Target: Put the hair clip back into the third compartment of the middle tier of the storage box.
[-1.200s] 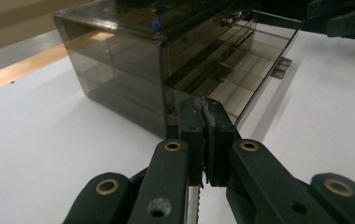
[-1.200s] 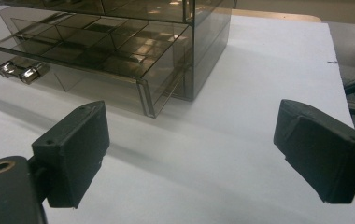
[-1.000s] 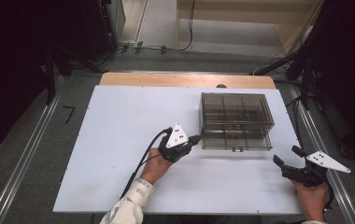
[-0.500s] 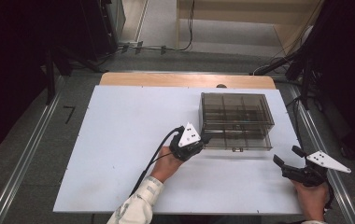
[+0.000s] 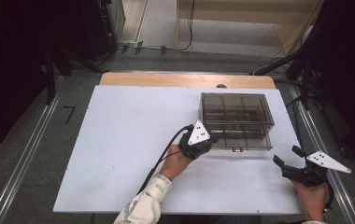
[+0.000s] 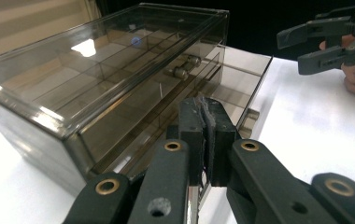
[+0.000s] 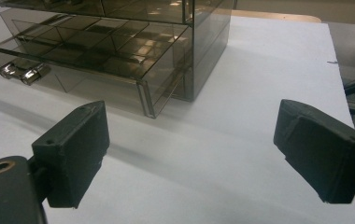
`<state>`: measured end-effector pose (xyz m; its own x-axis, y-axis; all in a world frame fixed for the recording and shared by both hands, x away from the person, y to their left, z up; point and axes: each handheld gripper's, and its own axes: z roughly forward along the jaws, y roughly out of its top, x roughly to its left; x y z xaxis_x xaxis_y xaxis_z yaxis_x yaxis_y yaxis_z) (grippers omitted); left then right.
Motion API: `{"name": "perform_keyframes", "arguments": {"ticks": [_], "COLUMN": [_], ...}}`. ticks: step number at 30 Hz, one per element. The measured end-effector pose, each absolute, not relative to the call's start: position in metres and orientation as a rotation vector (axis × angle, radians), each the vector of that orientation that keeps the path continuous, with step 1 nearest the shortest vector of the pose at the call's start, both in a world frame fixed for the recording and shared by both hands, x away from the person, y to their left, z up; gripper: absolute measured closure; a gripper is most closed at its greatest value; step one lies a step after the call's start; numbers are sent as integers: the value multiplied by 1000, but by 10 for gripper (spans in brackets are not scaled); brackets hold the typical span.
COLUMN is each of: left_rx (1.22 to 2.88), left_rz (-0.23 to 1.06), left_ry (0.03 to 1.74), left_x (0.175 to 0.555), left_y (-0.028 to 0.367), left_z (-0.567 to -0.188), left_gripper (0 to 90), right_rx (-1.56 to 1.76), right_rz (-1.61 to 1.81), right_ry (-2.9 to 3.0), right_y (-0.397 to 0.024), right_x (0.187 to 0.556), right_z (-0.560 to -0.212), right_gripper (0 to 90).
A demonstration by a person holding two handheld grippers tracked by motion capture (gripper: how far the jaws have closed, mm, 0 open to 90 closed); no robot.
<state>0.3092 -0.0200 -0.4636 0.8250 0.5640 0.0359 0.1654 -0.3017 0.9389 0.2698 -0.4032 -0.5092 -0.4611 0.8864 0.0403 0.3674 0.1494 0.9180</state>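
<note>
- Since a second ago the left gripper (image 5: pixel 211 139) has slid toward 3 o'clock across the table (image 5: pixel 119 154), from beside the drawer box (image 5: pixel 236 114) to its front left corner; the right gripper (image 5: pixel 285 161) has kept its place at 4 o'clock
- The drawer box is smoky clear plastic with divided compartments, at 2 o'clock on the table; its lower drawer (image 7: pixel 96 60) stands pulled out, a metal handle (image 7: pixel 24 72) on its front
- Left jaws are pressed together, pads (image 6: pixel 192 128) meeting with nothing between; right jaws gape wide, holding nothing
- Whether the left pads touch the box I cannot tell; the compartments' contents are hard to make out
</note>
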Motion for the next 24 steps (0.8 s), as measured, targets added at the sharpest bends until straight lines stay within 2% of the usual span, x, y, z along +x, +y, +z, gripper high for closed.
{"name": "perform_keyframes", "arguments": {"ticks": [24], "left_rx": [1876], "left_rz": [391], "left_ry": [498], "left_x": [317], "left_y": [-70], "left_z": [-462], "left_gripper": [885], "right_rx": [1188], "right_rz": [1288], "right_ry": [1912], "right_y": [-403], "right_x": [270], "right_z": [-509], "right_gripper": [90]}}
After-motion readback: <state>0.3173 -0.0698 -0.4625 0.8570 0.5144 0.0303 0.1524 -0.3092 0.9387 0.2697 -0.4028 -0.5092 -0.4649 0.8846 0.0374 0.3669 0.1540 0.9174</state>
